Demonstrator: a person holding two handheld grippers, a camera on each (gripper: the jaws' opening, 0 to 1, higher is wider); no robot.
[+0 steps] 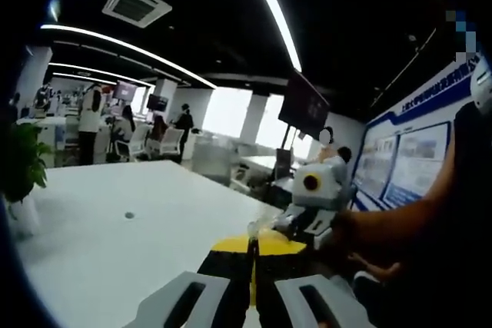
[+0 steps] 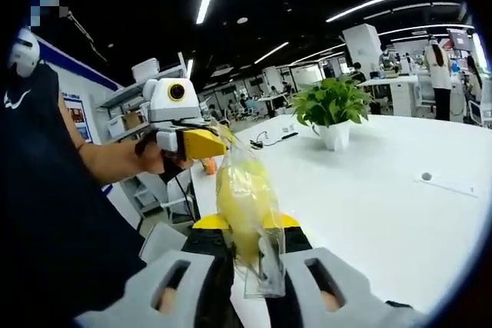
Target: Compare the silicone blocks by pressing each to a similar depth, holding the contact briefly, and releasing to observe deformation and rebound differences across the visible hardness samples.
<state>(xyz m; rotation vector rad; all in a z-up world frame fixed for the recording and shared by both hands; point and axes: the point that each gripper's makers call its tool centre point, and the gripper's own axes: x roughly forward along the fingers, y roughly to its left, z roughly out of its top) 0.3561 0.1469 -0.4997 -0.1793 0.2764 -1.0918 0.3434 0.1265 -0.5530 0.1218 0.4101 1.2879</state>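
Note:
A clear plastic bag (image 2: pixel 244 209) holding a yellow block stands up between my right gripper's jaws. The right gripper (image 2: pixel 257 266) is shut on the bag's lower part. The bag's top reaches the yellow jaw tips of the left gripper (image 2: pixel 206 144), which a hand holds at the left of the right gripper view. In the left gripper view the left gripper (image 1: pixel 251 247) has its yellow-tipped jaws pressed together, with a sliver of clear plastic poking out at the tips. The right gripper (image 1: pixel 311 209) sits just right of them, held by a bare forearm.
A large white table (image 1: pixel 115 243) (image 2: pixel 384 213) lies beneath both grippers. On it are a potted plant (image 2: pixel 332 105) (image 1: pixel 19 163) and a small round dot (image 1: pixel 128 215) (image 2: pixel 425 177). People, chairs and desks fill the far room. A poster wall (image 1: pixel 403 159) is beside me.

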